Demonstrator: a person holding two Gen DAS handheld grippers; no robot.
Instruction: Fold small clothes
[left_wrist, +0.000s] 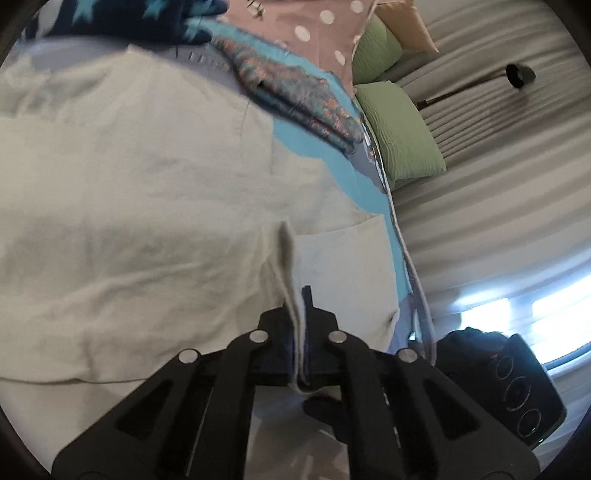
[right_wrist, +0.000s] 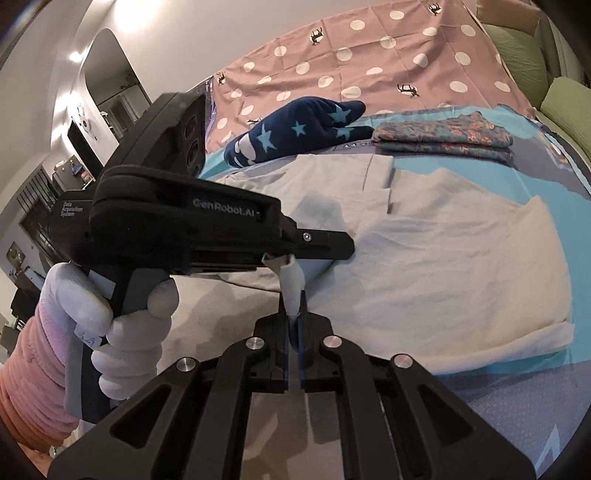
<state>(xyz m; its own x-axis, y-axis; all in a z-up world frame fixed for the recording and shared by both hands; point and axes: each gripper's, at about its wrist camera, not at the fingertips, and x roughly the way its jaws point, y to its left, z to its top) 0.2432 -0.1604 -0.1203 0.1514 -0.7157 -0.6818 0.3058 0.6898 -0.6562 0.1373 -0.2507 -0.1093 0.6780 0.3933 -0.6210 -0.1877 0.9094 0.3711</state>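
A cream-white garment (right_wrist: 443, 266) lies spread on the bed; it fills the left wrist view (left_wrist: 129, 221). My left gripper (left_wrist: 300, 314) is shut on a pinched edge of this cloth. It also shows from the side in the right wrist view (right_wrist: 280, 258), held by a gloved hand (right_wrist: 122, 314). My right gripper (right_wrist: 295, 317) is shut on a nearby fold of the same garment, just below the left one's fingers.
A navy star-print garment (right_wrist: 295, 133) and a folded floral cloth (right_wrist: 443, 138) lie at the back on a pink dotted sheet (right_wrist: 369, 66). Green pillows (left_wrist: 402, 129) lie along the bed's right edge. The right gripper's body (left_wrist: 509, 384) shows at lower right.
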